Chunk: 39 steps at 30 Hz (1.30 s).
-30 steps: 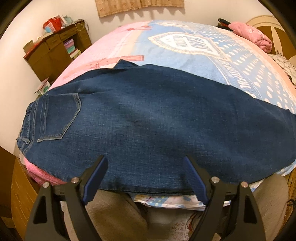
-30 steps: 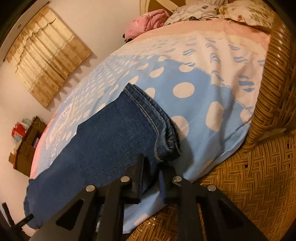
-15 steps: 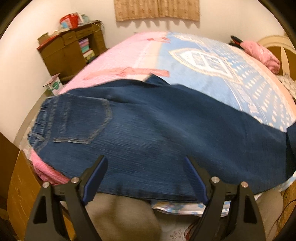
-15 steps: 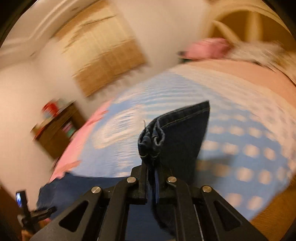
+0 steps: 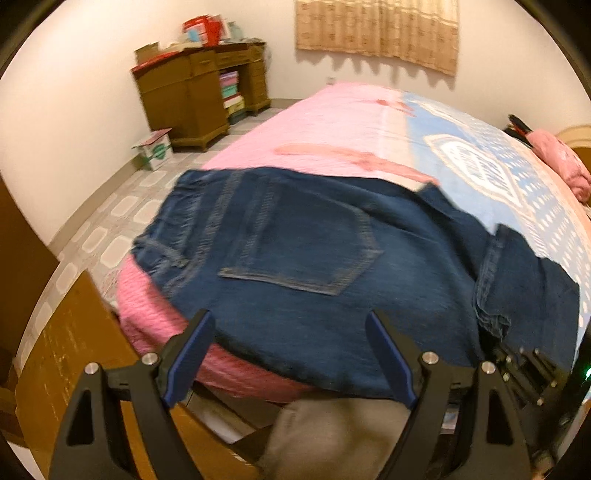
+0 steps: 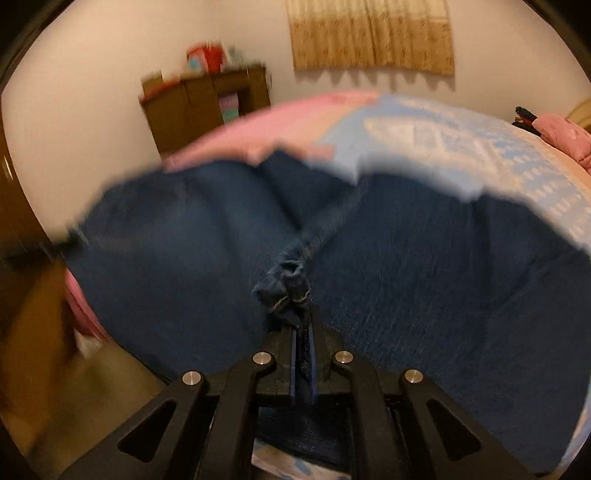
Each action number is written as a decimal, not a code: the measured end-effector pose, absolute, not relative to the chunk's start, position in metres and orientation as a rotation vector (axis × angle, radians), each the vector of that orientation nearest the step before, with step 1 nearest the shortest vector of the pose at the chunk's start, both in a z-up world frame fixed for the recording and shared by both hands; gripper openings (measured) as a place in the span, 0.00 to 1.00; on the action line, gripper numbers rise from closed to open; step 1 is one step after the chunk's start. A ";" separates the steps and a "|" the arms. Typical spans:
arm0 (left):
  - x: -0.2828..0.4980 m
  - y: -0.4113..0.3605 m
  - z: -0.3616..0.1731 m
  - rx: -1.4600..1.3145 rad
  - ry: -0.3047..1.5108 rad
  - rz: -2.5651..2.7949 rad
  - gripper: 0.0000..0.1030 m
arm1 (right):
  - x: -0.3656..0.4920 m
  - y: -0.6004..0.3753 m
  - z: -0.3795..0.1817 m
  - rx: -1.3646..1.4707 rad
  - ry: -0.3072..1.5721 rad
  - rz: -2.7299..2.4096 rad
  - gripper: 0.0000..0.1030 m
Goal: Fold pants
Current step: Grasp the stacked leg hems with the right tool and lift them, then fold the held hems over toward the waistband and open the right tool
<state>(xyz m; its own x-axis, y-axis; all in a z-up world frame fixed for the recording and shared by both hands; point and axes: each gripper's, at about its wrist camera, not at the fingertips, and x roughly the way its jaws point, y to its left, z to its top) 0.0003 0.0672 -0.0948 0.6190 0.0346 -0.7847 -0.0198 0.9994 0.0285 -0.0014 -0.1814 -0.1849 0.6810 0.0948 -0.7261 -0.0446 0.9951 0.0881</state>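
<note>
A: Denim first. We see the jeans (image 5: 332, 266) spread over the near edge of the bed (image 5: 332, 125), back pocket (image 5: 306, 251) facing up and waistband toward the left.

B: Agreed. We note the hem end (image 5: 517, 280) of the legs lies doubled over on top of the jeans at the right, in the left wrist view.

A: Left gripper (image 5: 288, 354): we have the jaws wide apart, nothing between them, hovering at the near edge of the denim. One blue pad (image 5: 188, 354) sits over the pink bedding at the mattress corner.

B: Right gripper (image 6: 303, 347): we log it clamped tight on a bunched wad of hem (image 6: 286, 284). Cloth is pinched between the blue pads and sticks out past the tips.

A: That view is blurred. We can still tell the gripper is low over the jeans (image 6: 406, 277), with dark denim filling most of the picture.

B: The right gripper also shows in the left view, black body at the right edge (image 5: 524, 373), just beside the folded hem.

A: Bedspread: we mark pink (image 5: 332, 125) on the left part, blue with white dots (image 5: 480, 173) on the right part.

B: Background: wooden cabinet (image 5: 199, 92) against the far wall with red and white clutter on top, woven blind (image 5: 376, 33) on the wall, small box (image 5: 153, 149) on the tiled floor, pink bundle (image 5: 561, 166) at the far right of the bed.

A: Beige trouser cloth (image 5: 332, 435) shows low between the left fingers.
</note>
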 end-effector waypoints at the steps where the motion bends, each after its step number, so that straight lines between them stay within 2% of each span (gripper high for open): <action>1: 0.000 0.073 -0.096 0.009 0.904 0.037 0.83 | -0.004 -0.179 -0.187 0.032 0.783 0.079 0.06; 3: 0.004 0.086 -0.103 -0.017 0.918 0.055 0.83 | -0.005 -0.173 -0.186 -0.053 0.785 0.082 0.06; 7: 0.011 0.097 -0.112 -0.056 0.938 0.066 0.84 | -0.008 -0.178 -0.175 -0.039 0.783 0.082 0.06; 14: 0.015 0.107 -0.115 -0.080 0.940 0.080 0.83 | -0.015 -0.163 -0.122 -0.060 0.613 0.137 0.06; 17: 0.016 0.113 -0.116 -0.089 0.943 0.088 0.84 | -0.010 -0.138 -0.134 -0.143 0.641 0.211 0.06; 21: 0.016 0.119 -0.117 -0.082 0.942 0.095 0.84 | -0.001 -0.136 -0.183 -0.042 0.780 0.260 0.11; 23: 0.016 0.122 -0.117 -0.080 0.943 0.100 0.84 | -0.004 -0.136 -0.192 -0.027 0.776 0.262 0.17; 24: 0.017 0.123 -0.118 -0.082 0.944 0.103 0.83 | -0.007 -0.137 -0.191 -0.010 0.777 0.281 0.30; 25: 0.018 0.125 -0.118 -0.089 0.945 0.105 0.83 | -0.007 -0.137 -0.189 0.011 0.797 0.304 0.48; 27: 0.020 0.124 -0.117 -0.096 0.942 0.100 0.84 | -0.011 -0.140 -0.180 0.088 0.837 0.367 0.62; 29: 0.020 0.121 -0.116 -0.078 0.932 0.098 0.84 | -0.019 -0.139 -0.168 0.159 0.831 0.410 0.62; 33: 0.020 0.115 -0.114 -0.038 0.915 0.095 0.84 | -0.030 -0.171 -0.127 0.229 0.677 0.313 0.61; 35: 0.022 0.116 -0.116 -0.054 0.924 0.092 0.84 | -0.013 -0.190 -0.119 0.204 0.685 0.231 0.54; 39: 0.022 0.121 -0.119 -0.065 0.933 0.104 0.84 | 0.036 -0.214 -0.118 0.108 0.735 0.217 0.53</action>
<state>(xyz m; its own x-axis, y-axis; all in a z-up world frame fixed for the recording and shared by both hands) 0.0219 0.1214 -0.1191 0.5907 0.0608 -0.8046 -0.1175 0.9930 -0.0112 0.0364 -0.2144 -0.1177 0.7208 0.2338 -0.6526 -0.1585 0.9720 0.1732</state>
